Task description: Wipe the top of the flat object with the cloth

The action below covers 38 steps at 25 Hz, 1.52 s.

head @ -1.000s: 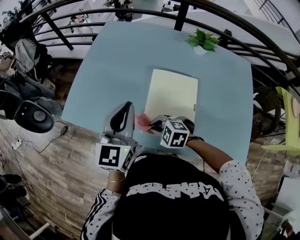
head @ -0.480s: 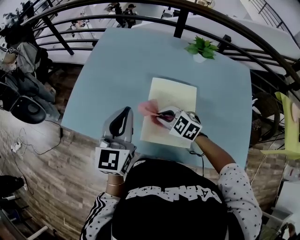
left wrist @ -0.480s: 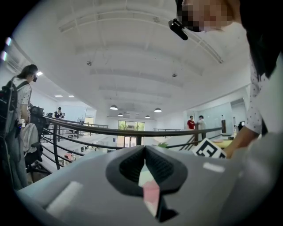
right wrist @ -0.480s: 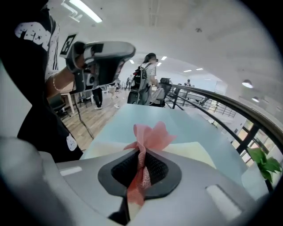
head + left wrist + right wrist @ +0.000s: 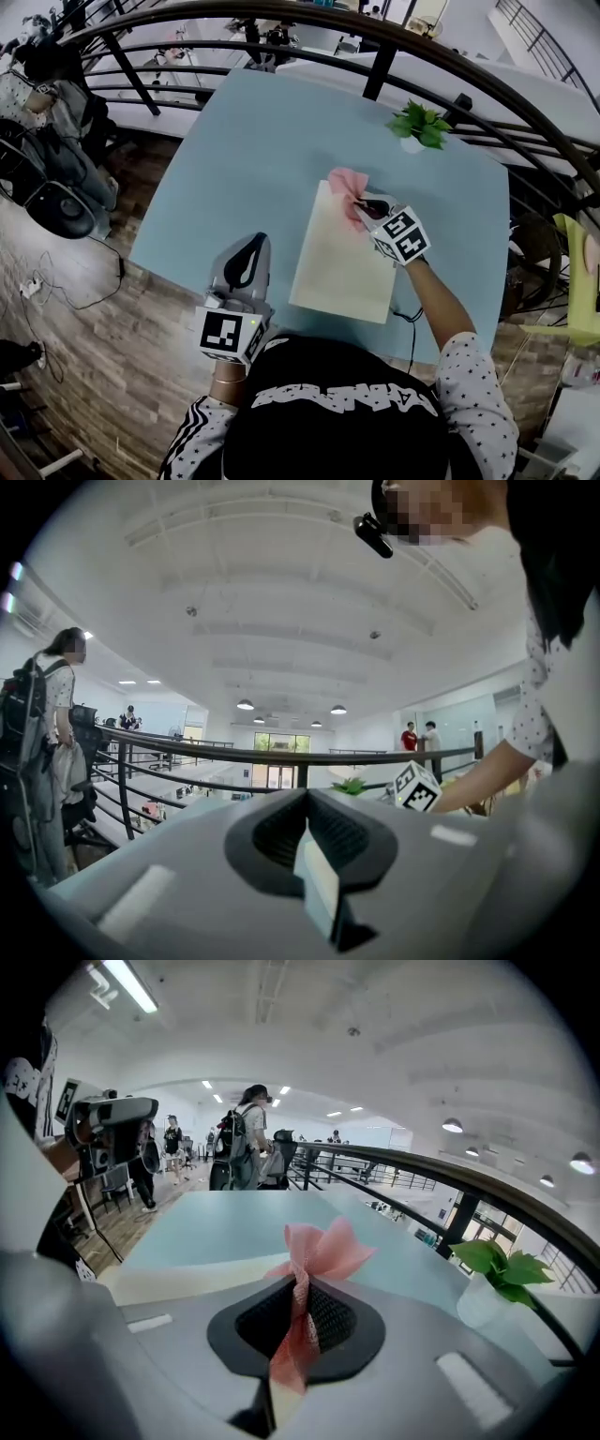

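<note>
A pale cream flat board [image 5: 342, 258] lies on the light blue table [image 5: 244, 150]. My right gripper [image 5: 361, 204] is shut on a pink cloth [image 5: 346, 183], which rests at the board's far edge. In the right gripper view the pink cloth [image 5: 314, 1258] is pinched between the jaws and fans out past them, over the board [image 5: 187, 1274]. My left gripper [image 5: 246, 261] hovers at the table's near edge, left of the board, jaws closed with nothing in them; in the left gripper view its tips [image 5: 305, 855] meet.
A small potted plant [image 5: 419, 125] stands at the table's far right, close to the cloth. A curved dark railing [image 5: 375, 56] runs behind the table. A cable [image 5: 405, 319] lies by the board's near right corner. People stand beyond the railing.
My right gripper has carried the pink cloth from the board's near edge up along the board to its far edge. The left gripper has stayed in place.
</note>
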Available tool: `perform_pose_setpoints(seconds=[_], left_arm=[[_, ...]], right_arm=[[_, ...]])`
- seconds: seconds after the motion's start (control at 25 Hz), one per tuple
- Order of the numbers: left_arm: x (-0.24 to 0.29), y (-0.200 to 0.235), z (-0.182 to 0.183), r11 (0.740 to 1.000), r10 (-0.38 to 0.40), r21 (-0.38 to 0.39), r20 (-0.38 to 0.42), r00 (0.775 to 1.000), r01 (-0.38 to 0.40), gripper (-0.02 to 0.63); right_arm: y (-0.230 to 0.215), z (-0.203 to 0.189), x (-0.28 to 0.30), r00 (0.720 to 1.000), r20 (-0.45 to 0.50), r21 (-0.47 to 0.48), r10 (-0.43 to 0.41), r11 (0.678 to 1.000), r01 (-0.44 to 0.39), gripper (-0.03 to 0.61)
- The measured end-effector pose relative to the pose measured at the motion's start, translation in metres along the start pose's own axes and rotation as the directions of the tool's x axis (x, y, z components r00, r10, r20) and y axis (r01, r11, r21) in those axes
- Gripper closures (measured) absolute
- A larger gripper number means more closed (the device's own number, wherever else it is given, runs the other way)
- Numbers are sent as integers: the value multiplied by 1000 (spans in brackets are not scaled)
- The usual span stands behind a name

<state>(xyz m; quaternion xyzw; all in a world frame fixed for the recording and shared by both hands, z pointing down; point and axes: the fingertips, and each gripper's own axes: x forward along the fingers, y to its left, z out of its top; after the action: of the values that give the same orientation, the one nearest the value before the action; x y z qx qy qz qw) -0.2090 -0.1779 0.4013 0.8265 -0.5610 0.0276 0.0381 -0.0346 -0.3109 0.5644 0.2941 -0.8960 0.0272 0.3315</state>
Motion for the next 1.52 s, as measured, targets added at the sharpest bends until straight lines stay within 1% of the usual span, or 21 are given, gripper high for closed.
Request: perform_pose_setpoints(seconds=[0.16,0.32,0.4,0.52,0.56,0.68,0.8,0.88,1.04,1.16,1.28,1.4,1.52], left_arm=[[0,11,2,1000,14,8,-2,1000,-14,614],[2,19,1,1000,19,-1,-16,1000,-19,614],[3,23,0,1000,27,-1,-19,999,-27,614],[3,27,1,999,28,21,3,1000,-28,614],[3,27,1,999,28,21,-1,1000,-28,614],[3,26,-3,999,38,5,-52,998,-38,614],[6,21,-6,1000,31,1,-41,999,-31,614],[7,17,-5,1000,25,3,-54,998,-25,614],[9,10,-4,1000,11,6,-10,1000,-11,614],[8,6,-4,1000,6,3,-22,1000,-6,614],[5,1,-5,1000,7,3,-51,999,-7,614],[0,-4,-5,1000,7,5,-50,999,-7,614],[-4,-8,2,1000,-1,10,1,1000,1,614]], right_arm=[[-17,-11,15,997,-66,-37,-32,999,30,560],[-28,-20,27,991,-116,-75,-66,996,58,560],[-29,-27,34,986,-148,-103,-73,993,58,560],[-27,-33,41,981,-182,-149,-71,988,44,560],[-26,-34,43,980,-184,-161,-69,986,39,560],[-24,-34,44,980,-191,-199,-63,980,24,560],[-17,-35,42,975,-214,-239,-51,971,-2,560],[-12,-36,40,974,-221,-263,-43,965,-16,560],[0,-36,36,976,-216,-275,-25,961,-36,560],[6,-36,33,978,-208,-279,-21,960,-38,561],[14,-37,29,979,-204,-298,-17,953,-45,560],[24,-39,25,979,-206,-305,-4,950,-61,561],[36,-38,21,978,-211,-319,8,945,-76,561]])
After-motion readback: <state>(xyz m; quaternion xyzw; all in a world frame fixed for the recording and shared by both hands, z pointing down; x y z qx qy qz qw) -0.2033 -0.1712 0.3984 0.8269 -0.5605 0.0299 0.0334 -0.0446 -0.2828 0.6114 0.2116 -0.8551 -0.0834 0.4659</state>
